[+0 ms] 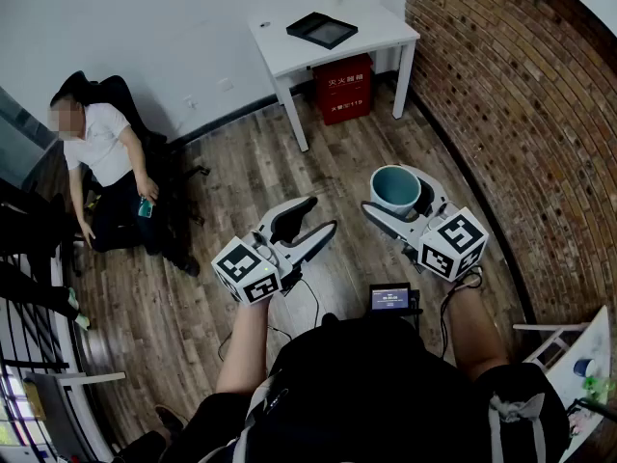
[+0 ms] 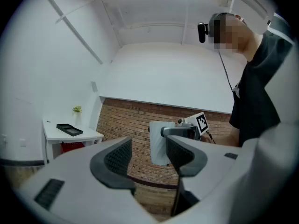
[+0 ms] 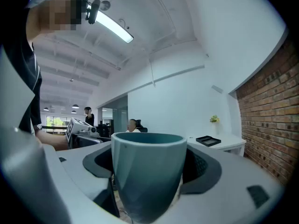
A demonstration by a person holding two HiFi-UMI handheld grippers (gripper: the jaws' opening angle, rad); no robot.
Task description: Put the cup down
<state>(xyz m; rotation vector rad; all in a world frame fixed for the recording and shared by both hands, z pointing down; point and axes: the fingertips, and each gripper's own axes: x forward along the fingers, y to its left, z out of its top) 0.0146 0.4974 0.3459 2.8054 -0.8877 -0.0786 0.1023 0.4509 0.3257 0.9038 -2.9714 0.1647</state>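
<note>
A teal cup [image 1: 395, 183] stands upright between the jaws of my right gripper [image 1: 397, 201], which is shut on it at mid-air height over the wooden floor. In the right gripper view the cup [image 3: 148, 171] fills the space between both pads, its rim level. My left gripper [image 1: 319, 215] hangs to the left of it, open, with nothing between its fingers. In the left gripper view the open left gripper [image 2: 147, 155] frames the cup [image 2: 158, 146] held in the other gripper beyond.
A white table [image 1: 289, 54] with a black tray [image 1: 322, 29] stands ahead against the wall, a red box [image 1: 344, 87] under it. A brick wall [image 1: 501, 95] curves along the right. A person [image 1: 101, 162] sits at the left on a dark chair.
</note>
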